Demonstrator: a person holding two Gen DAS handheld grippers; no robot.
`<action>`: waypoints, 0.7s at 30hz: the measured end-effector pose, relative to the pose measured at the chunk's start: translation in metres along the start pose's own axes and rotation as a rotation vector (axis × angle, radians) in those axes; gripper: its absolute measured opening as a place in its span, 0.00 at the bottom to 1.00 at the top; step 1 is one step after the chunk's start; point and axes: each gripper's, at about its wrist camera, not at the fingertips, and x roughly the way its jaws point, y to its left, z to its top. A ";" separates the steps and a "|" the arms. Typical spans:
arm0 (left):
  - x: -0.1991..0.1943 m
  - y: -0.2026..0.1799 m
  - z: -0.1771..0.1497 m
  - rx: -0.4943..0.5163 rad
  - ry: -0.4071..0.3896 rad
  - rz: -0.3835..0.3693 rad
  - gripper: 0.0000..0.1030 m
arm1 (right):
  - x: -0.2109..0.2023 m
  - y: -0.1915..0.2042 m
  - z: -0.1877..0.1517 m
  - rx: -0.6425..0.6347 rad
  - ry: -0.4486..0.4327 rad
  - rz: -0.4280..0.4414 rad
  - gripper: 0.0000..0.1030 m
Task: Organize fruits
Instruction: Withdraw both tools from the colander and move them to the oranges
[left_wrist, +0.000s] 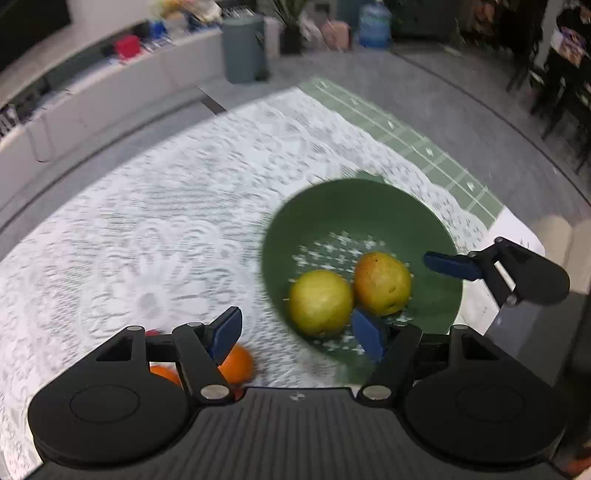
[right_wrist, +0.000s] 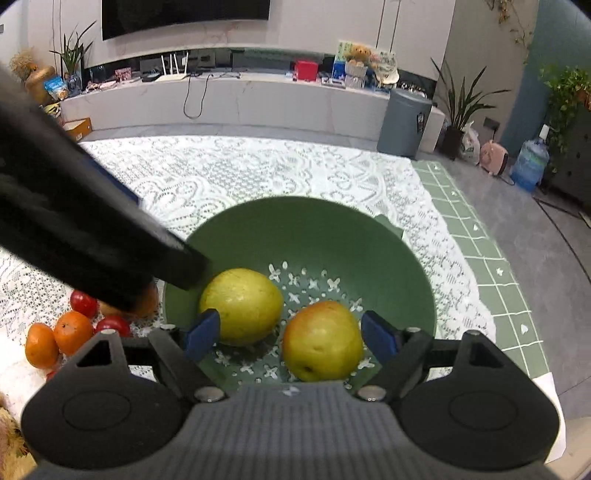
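Right tool (right_wrist: 291, 334) spread above bowl (right_wrist: 406, 266); pears (right_wrist: 240, 306) beneath

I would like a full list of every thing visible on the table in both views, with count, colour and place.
Green plastic colander bowl: one, green, on the lace cloth.
Yellow-green round fruit: one, in the bowl, left.
Red-blushed yellow fruit: one, in the bowl, right.
Small oranges: at least three, orange, on the cloth left of the bowl.
Small red round fruits: two, red, among the oranges.
White lace tablecloth: one, white, over the table.
Left gripper: black, blue pads, jaws open.
Right gripper: same, jaws open over the bowl.
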 end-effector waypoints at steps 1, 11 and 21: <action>-0.009 0.005 -0.006 -0.013 -0.022 0.010 0.78 | -0.002 0.001 -0.001 0.002 -0.005 -0.006 0.78; -0.073 0.071 -0.075 -0.197 -0.226 0.079 0.78 | -0.053 0.030 -0.006 0.004 -0.187 -0.056 0.79; -0.078 0.099 -0.140 -0.274 -0.335 0.056 0.72 | -0.070 0.097 -0.007 -0.002 -0.291 0.136 0.64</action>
